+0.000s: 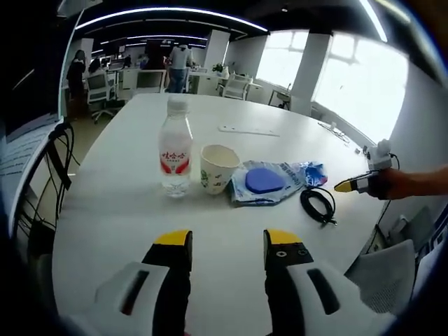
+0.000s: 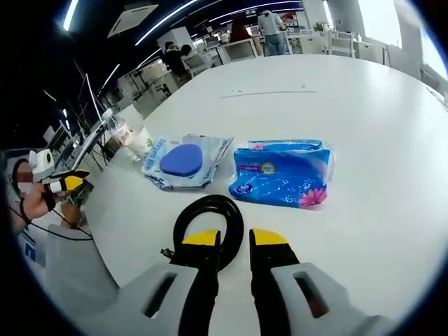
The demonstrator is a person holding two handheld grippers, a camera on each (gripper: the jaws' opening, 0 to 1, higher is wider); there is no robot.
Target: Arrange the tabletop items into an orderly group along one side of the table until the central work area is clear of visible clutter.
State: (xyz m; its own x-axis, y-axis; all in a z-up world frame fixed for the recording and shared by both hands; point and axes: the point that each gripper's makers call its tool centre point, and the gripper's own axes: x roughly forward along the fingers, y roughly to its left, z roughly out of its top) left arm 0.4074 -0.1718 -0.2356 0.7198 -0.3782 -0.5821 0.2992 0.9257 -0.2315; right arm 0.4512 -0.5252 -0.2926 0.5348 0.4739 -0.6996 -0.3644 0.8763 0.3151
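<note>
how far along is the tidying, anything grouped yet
Partly grouped already: the water bottle, paper cup and wipes pack with the blue lid stand in a close row. Nothing is in hand; the left gripper and right gripper are both open and empty. Left to do: the coiled black cable in front of the right gripper and the blue tissue pack lie apart.

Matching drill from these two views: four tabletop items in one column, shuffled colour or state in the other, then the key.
1. water bottle
2. paper cup
3. cable
4. tissue pack

A. black, coiled in a loop
B. blue wrapper with pink flowers
C. clear, red label, standing upright
D. open top, white with green print

Pairs: 1-C, 2-D, 3-A, 4-B
</note>
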